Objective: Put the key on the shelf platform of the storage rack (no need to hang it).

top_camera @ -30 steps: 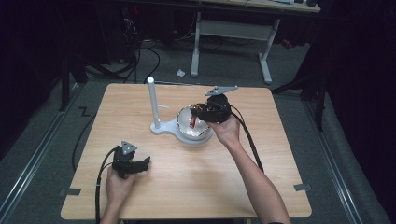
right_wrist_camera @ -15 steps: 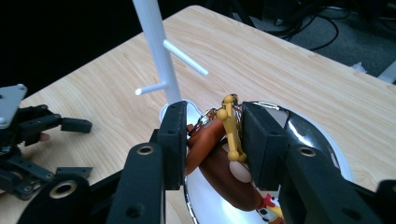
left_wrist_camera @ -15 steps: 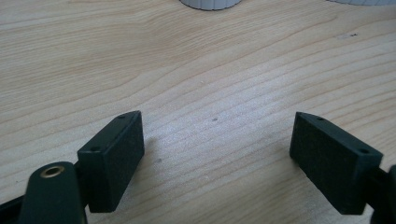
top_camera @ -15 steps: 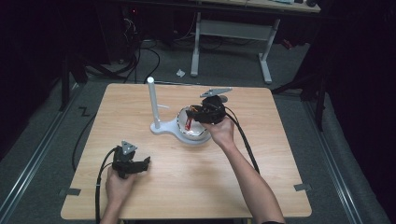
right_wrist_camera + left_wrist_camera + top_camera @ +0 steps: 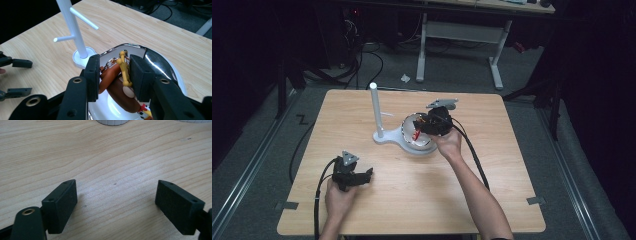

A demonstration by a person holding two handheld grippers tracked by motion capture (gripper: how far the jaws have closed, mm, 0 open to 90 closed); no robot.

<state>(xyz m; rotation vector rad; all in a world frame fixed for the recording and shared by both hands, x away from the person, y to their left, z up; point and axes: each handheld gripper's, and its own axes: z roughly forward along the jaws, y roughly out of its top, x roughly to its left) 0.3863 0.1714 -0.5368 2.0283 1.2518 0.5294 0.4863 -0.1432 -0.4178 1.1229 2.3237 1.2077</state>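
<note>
My right gripper [image 5: 113, 72] hangs over a shiny metal bowl [image 5: 160, 62], shut on a keychain bundle. A yellow bone charm [image 5: 124, 68] lies against one pad and a brown sausage-shaped charm [image 5: 110, 75] against the other. A second brown charm and a small colourful figure [image 5: 143, 112] lie below in the bowl. In the high view, the right gripper [image 5: 419, 131] dips into the bowl [image 5: 424, 149] beside the white peg stand [image 5: 374, 107]. My left gripper [image 5: 368, 175] rests near the table's front left, its jaws open over bare wood [image 5: 116, 200].
The white stand [image 5: 75, 30] has two side pegs and a round base that touches the bowl. The wooden table [image 5: 492, 165] is bare on the right and front. Cables trail from both grippers. A desk frame and dark floor lie beyond the far edge.
The right gripper has sunk lower and a little left over the bowl with the charms between its jaws. The left gripper has stayed put.
</note>
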